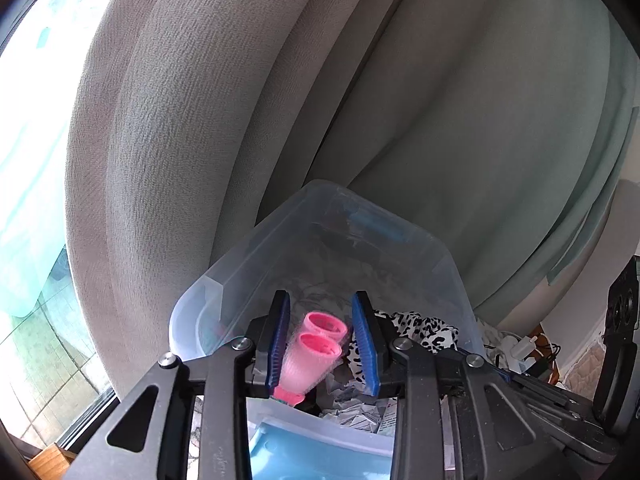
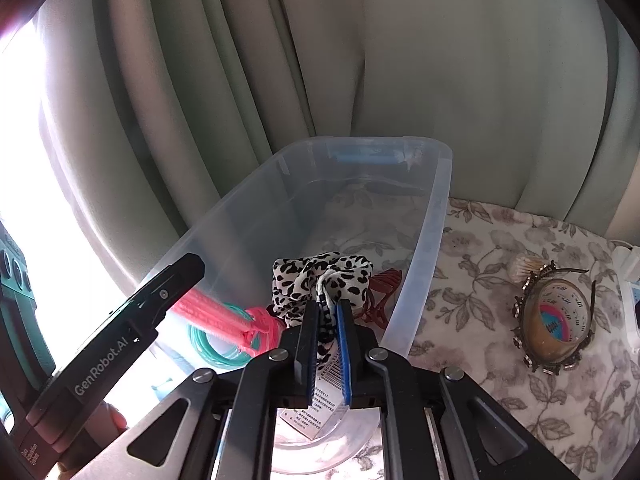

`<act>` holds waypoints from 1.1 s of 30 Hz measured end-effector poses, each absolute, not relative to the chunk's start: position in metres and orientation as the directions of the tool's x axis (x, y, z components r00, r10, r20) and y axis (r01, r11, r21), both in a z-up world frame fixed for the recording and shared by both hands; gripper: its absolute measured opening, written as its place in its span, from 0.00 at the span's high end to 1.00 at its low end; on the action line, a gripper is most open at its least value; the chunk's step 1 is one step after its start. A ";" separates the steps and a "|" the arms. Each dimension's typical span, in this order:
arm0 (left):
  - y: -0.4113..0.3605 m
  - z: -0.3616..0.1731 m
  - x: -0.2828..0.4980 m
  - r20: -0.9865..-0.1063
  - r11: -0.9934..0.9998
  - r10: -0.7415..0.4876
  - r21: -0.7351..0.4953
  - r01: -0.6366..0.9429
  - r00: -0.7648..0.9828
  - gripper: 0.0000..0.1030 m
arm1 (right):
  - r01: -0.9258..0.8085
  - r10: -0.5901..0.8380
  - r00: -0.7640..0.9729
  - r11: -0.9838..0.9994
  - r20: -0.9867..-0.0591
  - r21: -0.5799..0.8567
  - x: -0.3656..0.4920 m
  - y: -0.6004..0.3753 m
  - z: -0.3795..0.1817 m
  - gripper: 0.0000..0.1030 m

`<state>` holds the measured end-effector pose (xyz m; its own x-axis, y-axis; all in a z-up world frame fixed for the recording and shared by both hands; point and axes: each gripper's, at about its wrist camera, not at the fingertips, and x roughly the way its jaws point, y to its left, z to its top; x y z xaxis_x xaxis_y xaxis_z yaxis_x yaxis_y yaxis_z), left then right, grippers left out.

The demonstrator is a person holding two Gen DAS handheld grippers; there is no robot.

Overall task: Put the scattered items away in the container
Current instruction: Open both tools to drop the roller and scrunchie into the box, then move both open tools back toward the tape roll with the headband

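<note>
Your right gripper (image 2: 326, 344) jaws pinch the leopard-print fabric scrunchie (image 2: 320, 280) over the clear plastic container (image 2: 434, 216); its paper tag may snag there. Your left gripper (image 1: 324, 340) jaws stand partly open around the pink mesh hair rollers (image 1: 312, 356), which could roll onto the near rim.

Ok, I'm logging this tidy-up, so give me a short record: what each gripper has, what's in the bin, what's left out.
left gripper: open above the bin, pink rollers between its fingers
right gripper: shut on leopard scrunchie, over the bin
in bin: red claw clip
left out: ornate oval trinket on floral cloth
</note>
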<state>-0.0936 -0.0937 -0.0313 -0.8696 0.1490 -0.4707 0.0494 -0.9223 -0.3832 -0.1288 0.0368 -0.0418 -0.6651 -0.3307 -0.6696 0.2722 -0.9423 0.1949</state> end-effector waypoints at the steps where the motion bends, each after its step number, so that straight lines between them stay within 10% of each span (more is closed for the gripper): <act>1: -0.092 -0.030 -0.093 -0.472 -0.924 0.148 -0.380 0.049 -0.869 0.63 | 0.275 -0.333 -0.664 -0.941 -0.669 0.196 -0.129 0.036 -0.042 0.88; 13: -0.078 -0.020 -0.087 -0.476 -0.913 0.160 -0.404 0.053 -0.865 0.56 | 0.298 -0.344 -0.682 -0.937 -0.645 0.184 -0.119 0.030 -0.033 0.52; 33: -0.110 0.044 -0.046 -0.446 -0.919 0.174 -0.394 0.018 -0.878 0.47 | 0.277 -0.333 -0.721 -0.942 -0.608 0.189 -0.093 0.041 0.002 0.51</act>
<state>-0.0460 -0.1105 0.0439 -0.8777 0.1744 -0.4463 0.0180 -0.9188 -0.3943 -0.0927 0.0406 0.0019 -0.7206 -0.3333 -0.6080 0.2766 -0.9423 0.1887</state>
